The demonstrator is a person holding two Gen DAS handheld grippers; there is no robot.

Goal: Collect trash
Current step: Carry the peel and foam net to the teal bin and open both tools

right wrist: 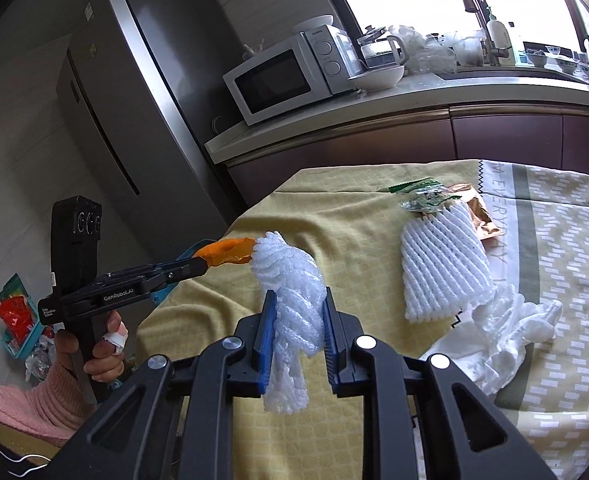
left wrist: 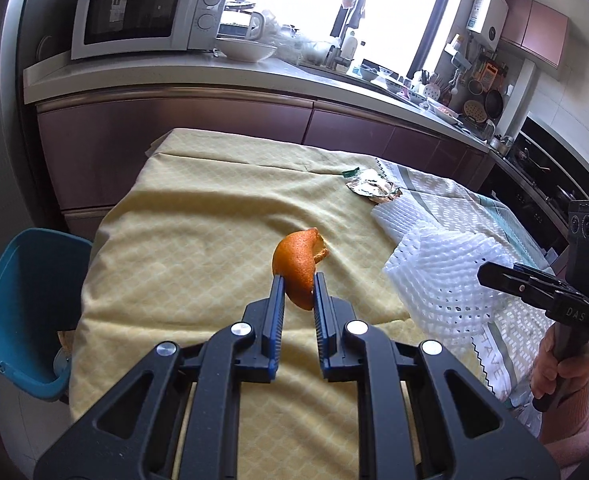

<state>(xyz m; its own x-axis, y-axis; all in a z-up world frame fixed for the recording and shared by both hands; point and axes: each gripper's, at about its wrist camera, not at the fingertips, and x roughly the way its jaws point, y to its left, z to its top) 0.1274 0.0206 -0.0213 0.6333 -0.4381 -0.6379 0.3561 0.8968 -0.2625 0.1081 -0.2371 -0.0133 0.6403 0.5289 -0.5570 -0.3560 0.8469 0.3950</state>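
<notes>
Orange peel (left wrist: 299, 266) is pinched in the left gripper (left wrist: 299, 280), held above the yellow tablecloth (left wrist: 198, 240). White foam netting (right wrist: 290, 308) is squeezed in the right gripper (right wrist: 298, 308). Another foam net (right wrist: 442, 264) and what looks like crumpled wrappers (right wrist: 426, 198) lie on the table.

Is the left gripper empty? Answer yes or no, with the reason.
No: the left gripper is shut on a piece of orange peel, lifted above the yellow tablecloth.
</notes>
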